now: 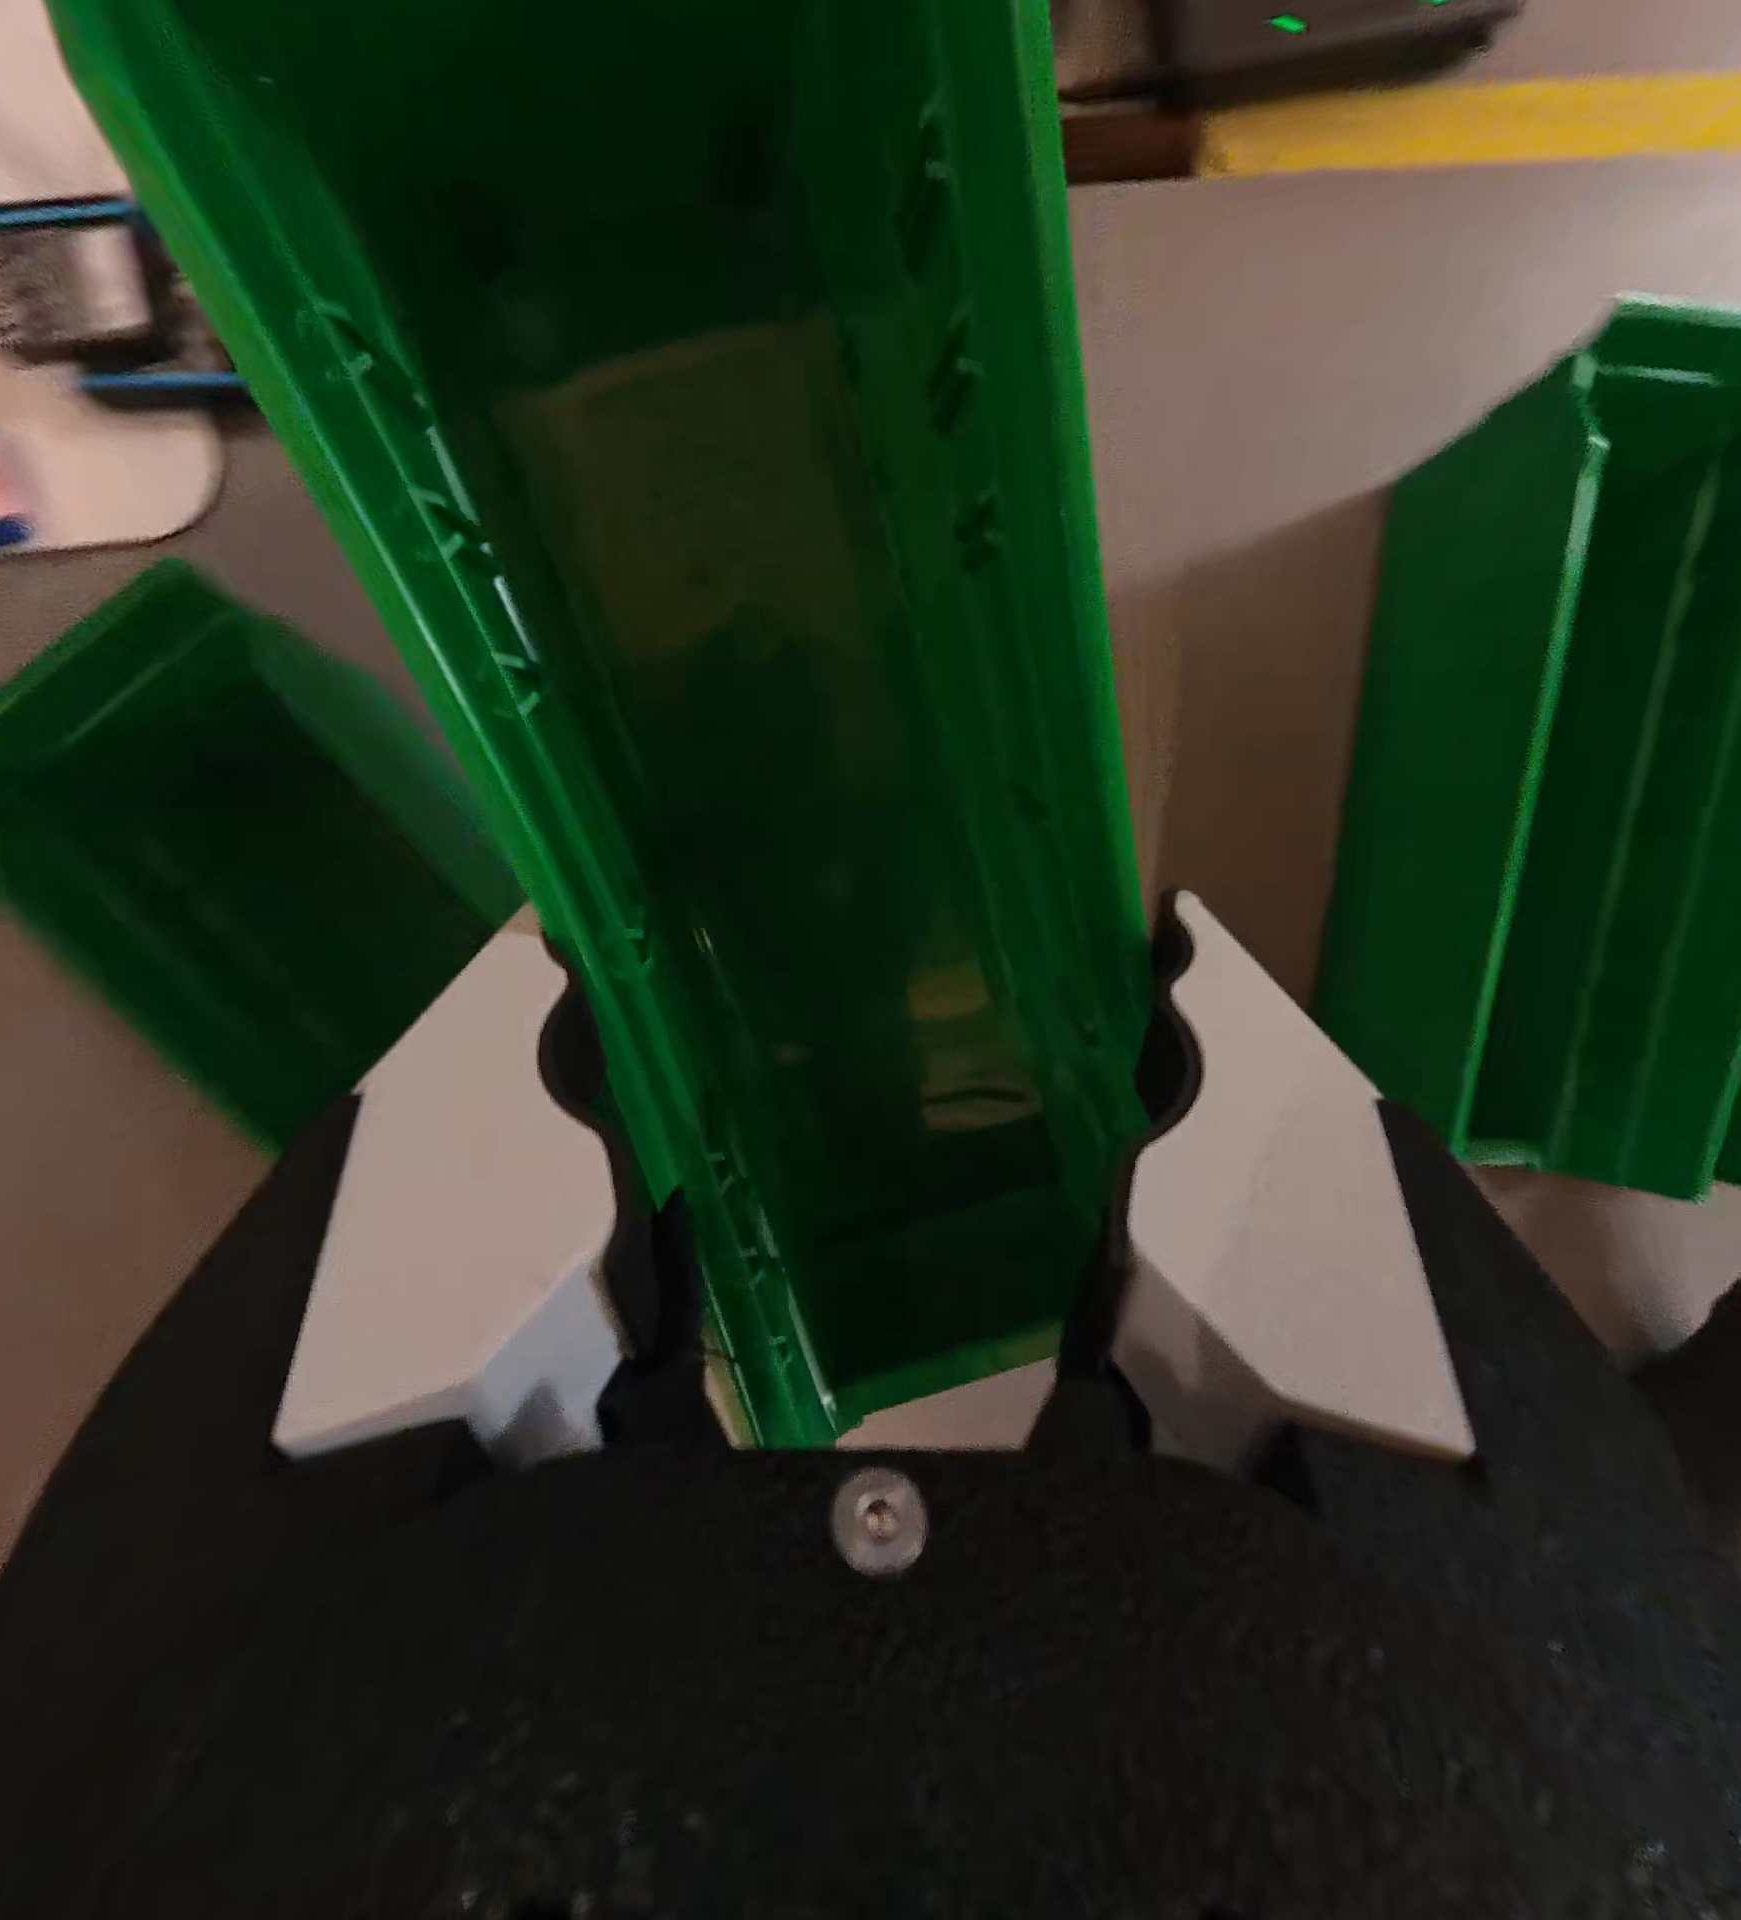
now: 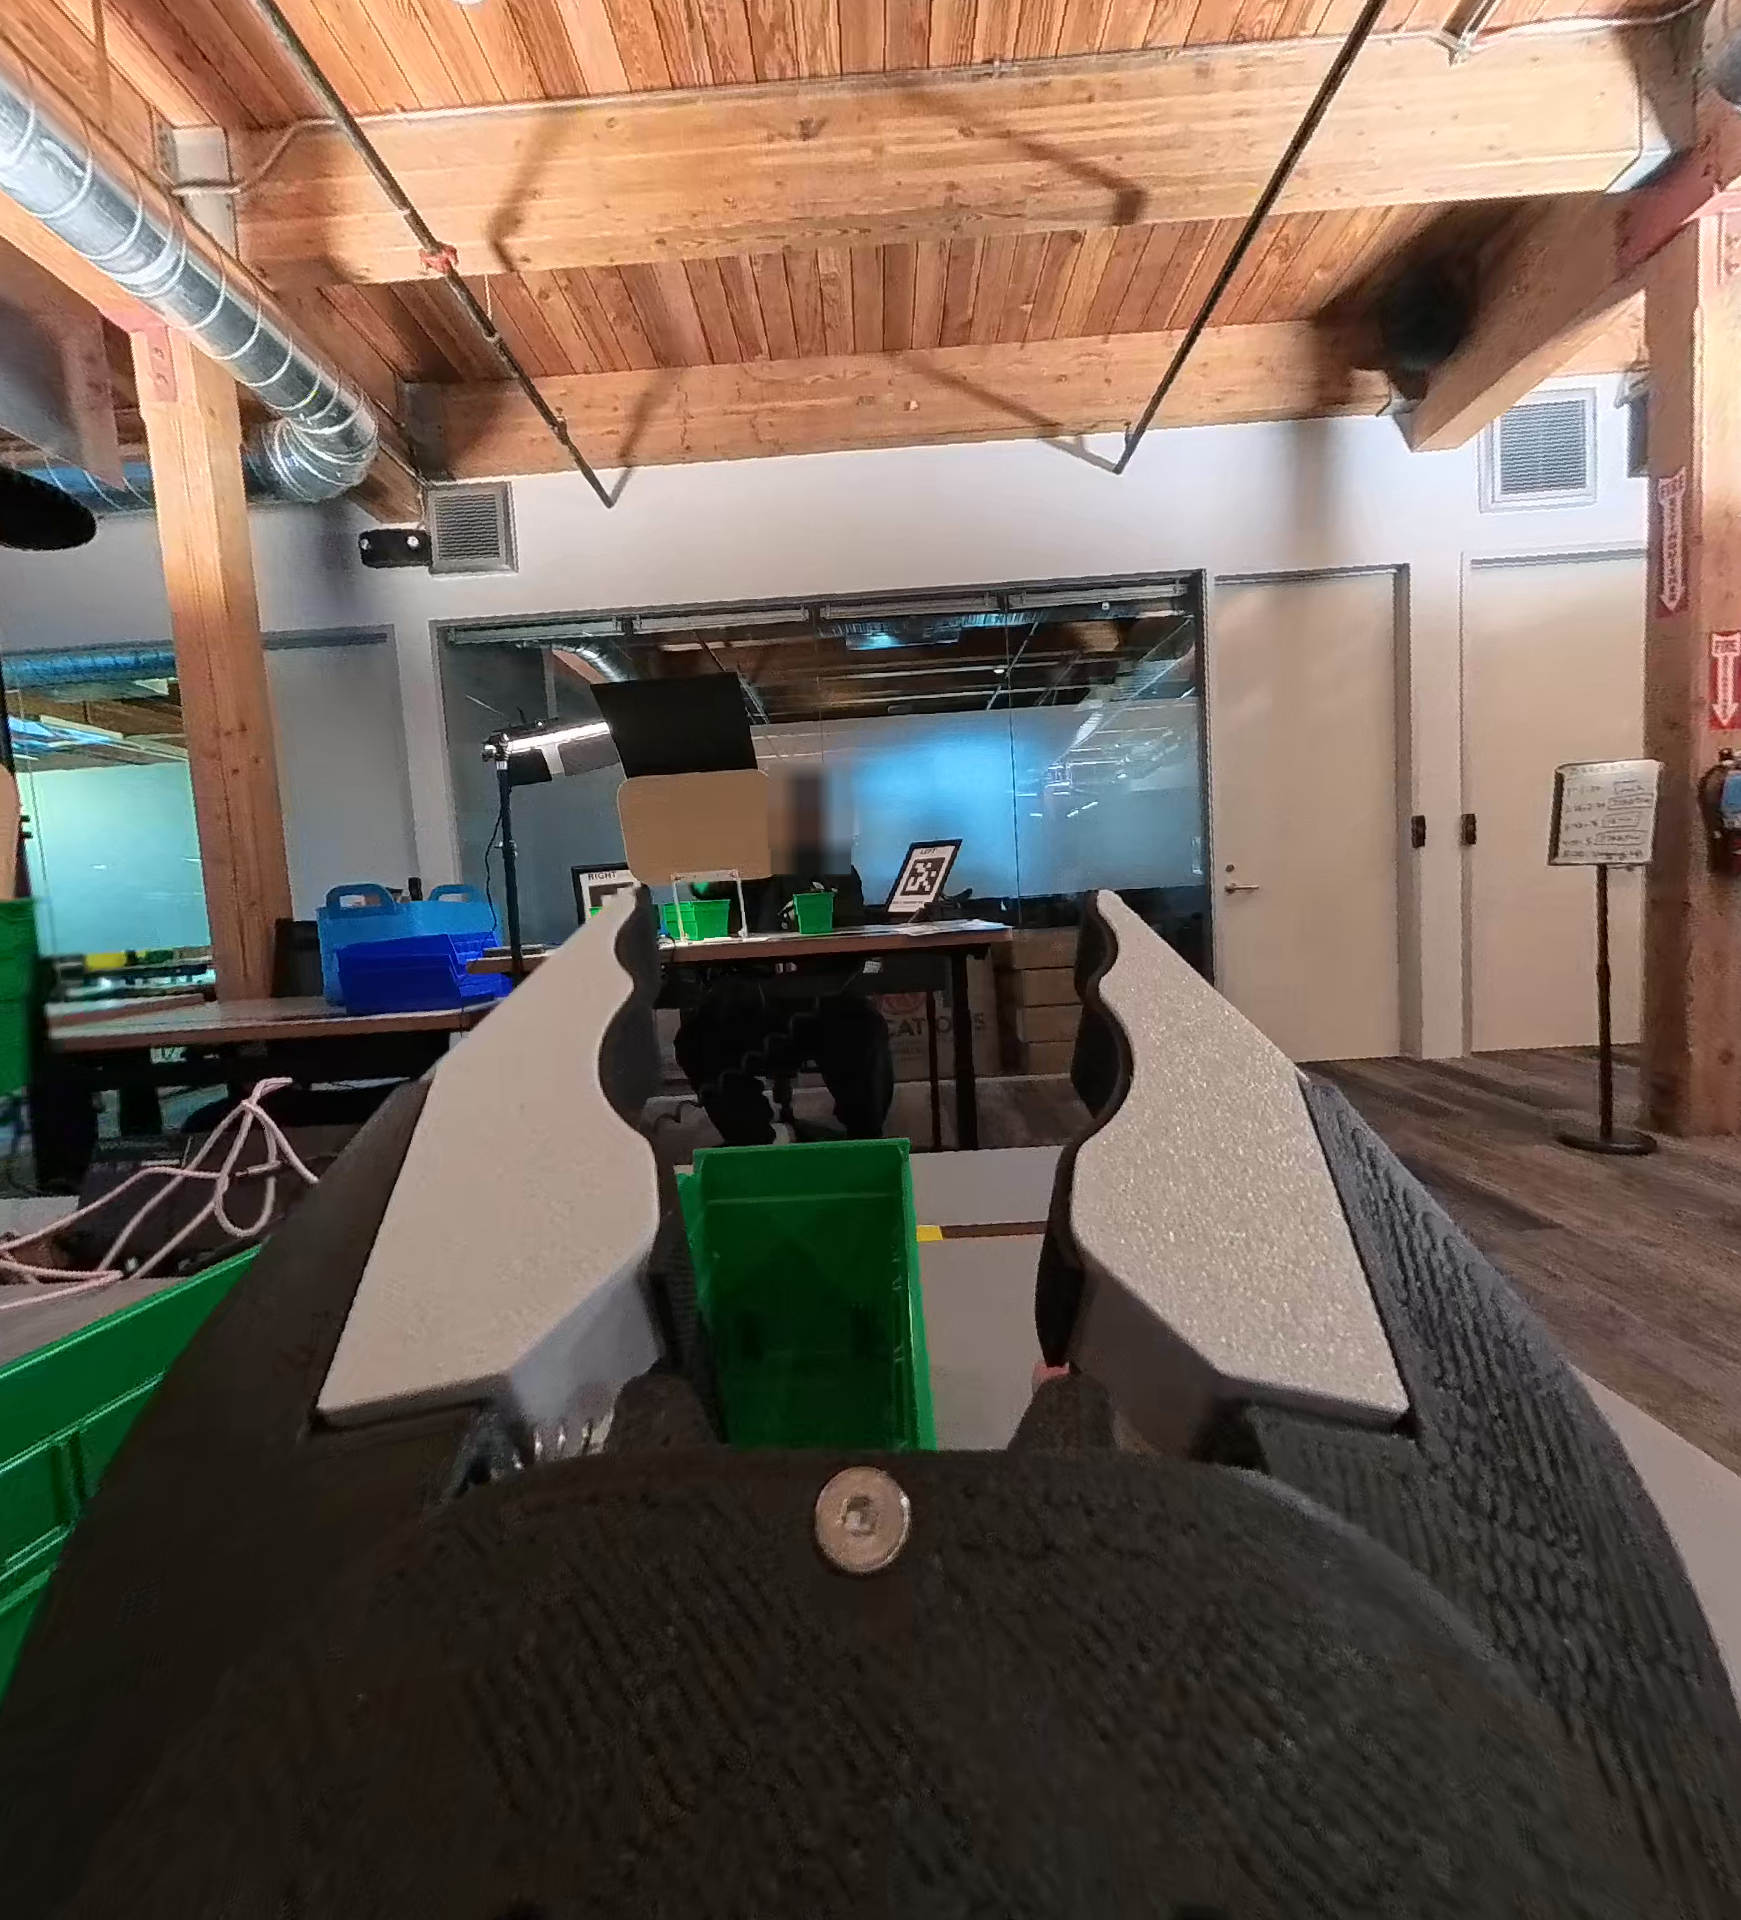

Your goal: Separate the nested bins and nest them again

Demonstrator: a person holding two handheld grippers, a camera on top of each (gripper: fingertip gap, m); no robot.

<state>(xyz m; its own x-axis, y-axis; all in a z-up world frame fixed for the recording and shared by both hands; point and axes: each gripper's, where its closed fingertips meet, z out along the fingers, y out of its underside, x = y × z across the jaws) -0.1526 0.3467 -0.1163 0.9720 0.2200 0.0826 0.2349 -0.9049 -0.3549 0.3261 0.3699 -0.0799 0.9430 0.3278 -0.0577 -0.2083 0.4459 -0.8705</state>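
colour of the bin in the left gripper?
Green bin, held in the left gripper; clearest in left wrist view.

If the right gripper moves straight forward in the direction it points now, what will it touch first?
Most likely the green bin on the table: it stands between the open fingers of the right gripper, just ahead. The gripper points fairly level, though, so it might pass above the bin; depth is hard to judge.

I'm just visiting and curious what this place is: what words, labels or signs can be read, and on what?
I don't repeat wording, only what bears it.
Two red signs on the wooden post: printed lettering.
Whiteboard on a stand: handwriting, too small to read.
Marker card on the far desk: a small heading.
Cardboard box under it: partly hidden print.
Nearest green bin: none visible.
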